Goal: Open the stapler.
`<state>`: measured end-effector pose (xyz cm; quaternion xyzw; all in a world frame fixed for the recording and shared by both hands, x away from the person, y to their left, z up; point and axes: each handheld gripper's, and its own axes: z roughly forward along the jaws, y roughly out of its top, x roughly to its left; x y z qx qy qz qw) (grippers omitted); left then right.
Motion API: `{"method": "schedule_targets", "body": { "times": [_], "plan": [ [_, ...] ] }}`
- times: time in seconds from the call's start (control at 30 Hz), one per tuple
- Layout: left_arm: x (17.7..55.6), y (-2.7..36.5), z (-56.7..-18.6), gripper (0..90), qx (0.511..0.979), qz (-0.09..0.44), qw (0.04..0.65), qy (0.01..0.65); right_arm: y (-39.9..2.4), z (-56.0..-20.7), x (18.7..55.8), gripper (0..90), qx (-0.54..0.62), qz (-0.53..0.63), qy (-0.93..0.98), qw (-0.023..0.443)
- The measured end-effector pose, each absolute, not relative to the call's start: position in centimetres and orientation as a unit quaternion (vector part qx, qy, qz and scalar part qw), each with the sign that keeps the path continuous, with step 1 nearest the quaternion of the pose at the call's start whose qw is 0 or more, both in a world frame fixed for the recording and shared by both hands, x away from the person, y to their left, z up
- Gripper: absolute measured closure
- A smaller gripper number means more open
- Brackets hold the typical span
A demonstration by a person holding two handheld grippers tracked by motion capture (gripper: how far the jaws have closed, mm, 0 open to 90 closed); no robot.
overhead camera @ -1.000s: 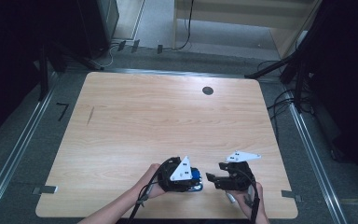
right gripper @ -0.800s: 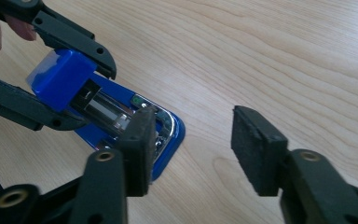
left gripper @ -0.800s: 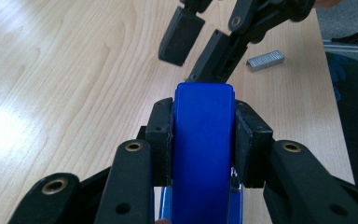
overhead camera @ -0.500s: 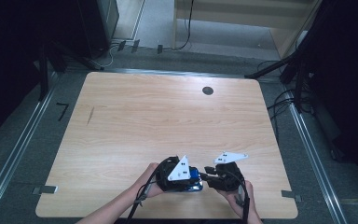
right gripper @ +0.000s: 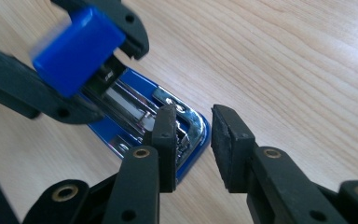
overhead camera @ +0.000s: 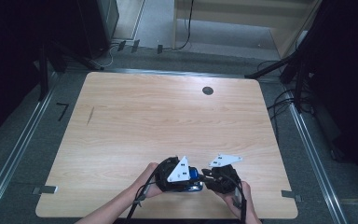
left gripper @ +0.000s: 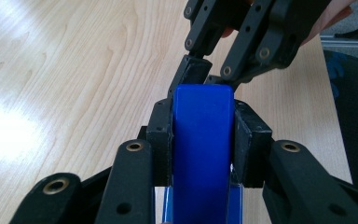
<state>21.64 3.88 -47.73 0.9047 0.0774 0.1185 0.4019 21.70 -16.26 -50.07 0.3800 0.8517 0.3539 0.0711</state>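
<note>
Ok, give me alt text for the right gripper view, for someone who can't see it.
A blue stapler lies open on a wooden table, its blue top lifted and clamped by the left gripper. The right gripper reaches in from below, jaws slightly apart, one pad at the chrome front of the stapler's base, the other pad beside it over the table.

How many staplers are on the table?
1. The blue stapler sits near the table's front edge, its top clamped in the left gripper, the right gripper at its metal front end. None seems hidden.
</note>
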Motion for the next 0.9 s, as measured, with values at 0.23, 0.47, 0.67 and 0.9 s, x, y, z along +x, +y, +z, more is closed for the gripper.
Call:
{"method": "schedule_targets", "body": {
  "times": [0.23,0.47,0.67,0.9],
  "plan": [
    [21.5,3.8,-47.4,65.5,0.909,0.122,0.391,0.078,-16.5,-50.8,21.7,71.4,0.372,0.360,0.853,0.073],
    [21.2,4.0,-46.8,65.6,0.912,0.124,0.381,0.089,-16.2,-50.6,21.5,71.2,0.365,0.348,0.859,0.087],
    [21.1,4.6,-46.1,65.8,0.913,0.123,0.378,0.092,-16.0,-50.4,21.4,72.4,0.357,0.340,0.865,0.097],
    [20.7,5.6,-45.4,65.9,0.914,0.121,0.374,0.098,-15.6,-50.3,21.2,74.1,0.352,0.331,0.869,0.107]
  ]
}}
